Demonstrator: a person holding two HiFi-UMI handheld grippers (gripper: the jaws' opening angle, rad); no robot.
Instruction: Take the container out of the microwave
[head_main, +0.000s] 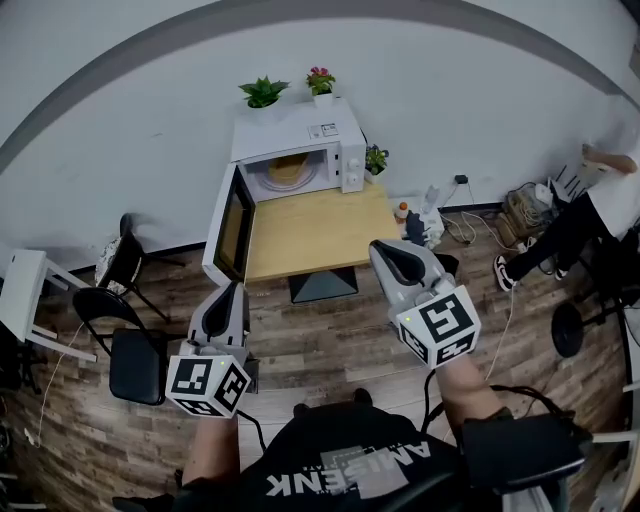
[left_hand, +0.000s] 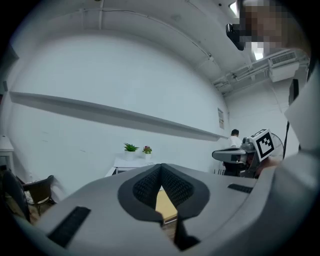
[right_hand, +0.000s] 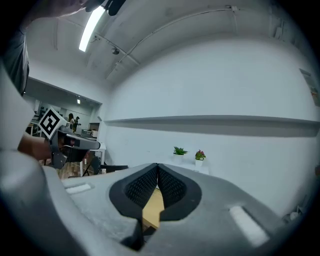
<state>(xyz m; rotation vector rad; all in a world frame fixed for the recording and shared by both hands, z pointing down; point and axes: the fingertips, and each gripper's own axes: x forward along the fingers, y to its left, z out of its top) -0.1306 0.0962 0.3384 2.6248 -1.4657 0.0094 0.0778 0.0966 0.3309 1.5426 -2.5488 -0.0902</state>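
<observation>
A white microwave (head_main: 300, 160) stands at the far end of a wooden table (head_main: 310, 235), its door (head_main: 228, 225) swung open to the left. Inside the cavity sits a tan container (head_main: 288, 172). Both grippers hover over the floor in front of the table, well short of the microwave. My left gripper (head_main: 236, 288) points toward the open door with its jaws shut and nothing between them. My right gripper (head_main: 385, 246) is near the table's front right corner, shut and empty too. A strip of tabletop (left_hand: 165, 202) shows below the left gripper's closed pads (left_hand: 150, 185).
Two potted plants (head_main: 263, 92) stand on top of the microwave, and a third (head_main: 376, 158) is beside it. Black chairs (head_main: 135, 350) and a white table (head_main: 20, 290) are at the left. Bottles and cables (head_main: 420, 220) lie on the floor to the right, near a person (head_main: 590, 210).
</observation>
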